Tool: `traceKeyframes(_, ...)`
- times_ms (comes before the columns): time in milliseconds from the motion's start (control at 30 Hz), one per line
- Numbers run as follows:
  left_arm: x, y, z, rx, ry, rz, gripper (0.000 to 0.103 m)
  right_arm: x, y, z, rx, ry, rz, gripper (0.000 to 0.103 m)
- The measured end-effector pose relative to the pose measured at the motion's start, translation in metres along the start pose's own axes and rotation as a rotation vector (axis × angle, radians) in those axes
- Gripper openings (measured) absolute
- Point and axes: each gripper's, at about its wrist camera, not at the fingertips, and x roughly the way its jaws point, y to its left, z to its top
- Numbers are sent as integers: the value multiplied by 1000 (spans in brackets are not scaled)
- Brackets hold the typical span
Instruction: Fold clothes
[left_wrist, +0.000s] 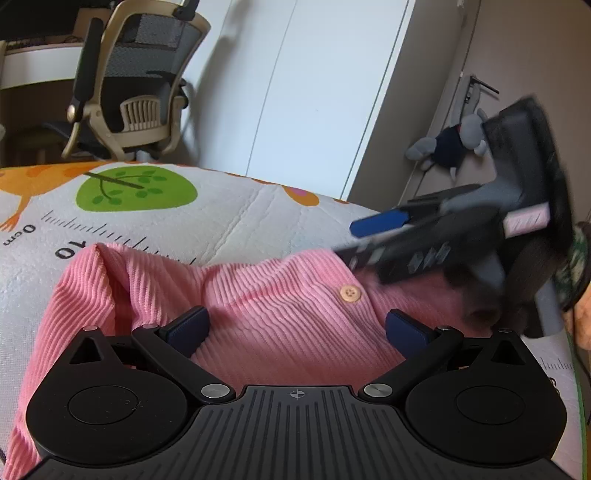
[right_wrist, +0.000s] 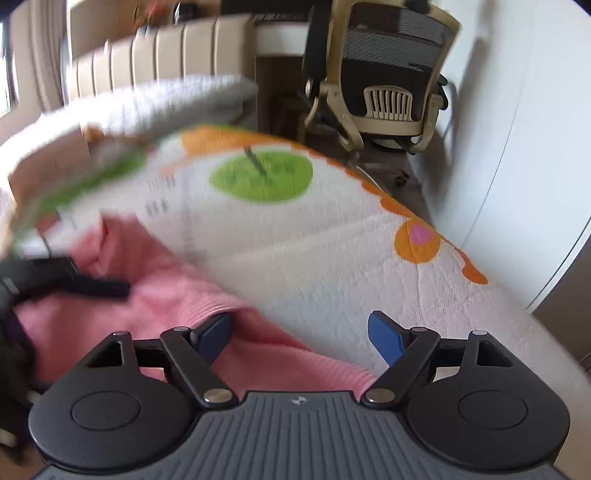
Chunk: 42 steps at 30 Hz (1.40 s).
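Note:
A pink ribbed knit garment (left_wrist: 258, 299) with a pale button (left_wrist: 349, 294) lies crumpled on a printed mat (left_wrist: 221, 214). My left gripper (left_wrist: 295, 326) is open just above the fabric, blue pads spread wide with pink cloth between and beneath them. The right gripper (left_wrist: 373, 236) shows blurred at the right of the left wrist view, its blue pad over the garment's far edge. In the right wrist view my right gripper (right_wrist: 301, 334) is open over the garment's hem (right_wrist: 266, 339), with the left pad on the pink cloth and the right pad over the mat (right_wrist: 332, 251).
An office chair (left_wrist: 125, 85) stands beyond the mat's far edge beside a white wardrobe (left_wrist: 314, 92). A grey stuffed toy (left_wrist: 450, 144) hangs on the wall to the right. A grey folded cloth (right_wrist: 155, 103) lies at the mat's far left in the right wrist view.

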Motion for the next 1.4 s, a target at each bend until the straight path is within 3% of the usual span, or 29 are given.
traceKeyframes(167,1,-1,0,5,3,5,103,-17,2,12,57,-79,-26,85)
traceKeyframes(367,1,0,0,3,4,5,103,23,12,-6,-82,42,-227,88)
traceKeyframes(567,1,1,1,-4,5,1,103,-37,20,-19,-61,-114,-280,88)
traceKeyframes(633,2,1,1,-4,6,2,103,-65,26,-34,-40,-161,-262,88)
traceKeyframes(733,2,1,1,-2,8,3,103,-95,35,-65,50,-174,-161,88)
traceKeyframes(800,-1,2,2,-12,9,3,103,-96,39,-85,109,-137,-102,88)
traceKeyframes(967,-55,9,5,-75,-69,-55,103,-79,49,-109,102,-93,-119,90)
traceKeyframes(1000,-70,13,5,-71,-100,-43,103,-76,51,-111,90,-94,-126,91)
traceKeyframes(1100,-95,33,3,-56,-127,91,103,-72,57,-116,66,-104,-133,96)
traceKeyframes(1233,-82,67,-9,-125,-21,185,100,-74,54,-117,82,-117,-121,96)
traceKeyframes(1267,-76,70,-12,-118,2,205,92,-75,52,-117,90,-120,-115,96)
traceKeyframes(1300,-70,70,-14,-103,20,231,69,-76,49,-117,96,-121,-110,96)
traceKeyframes(1367,-65,67,-15,-77,27,275,55,-77,48,-118,100,-122,-116,96)
traceKeyframes(1400,-67,66,-14,-75,32,270,34,-78,50,-118,95,-125,-129,96)
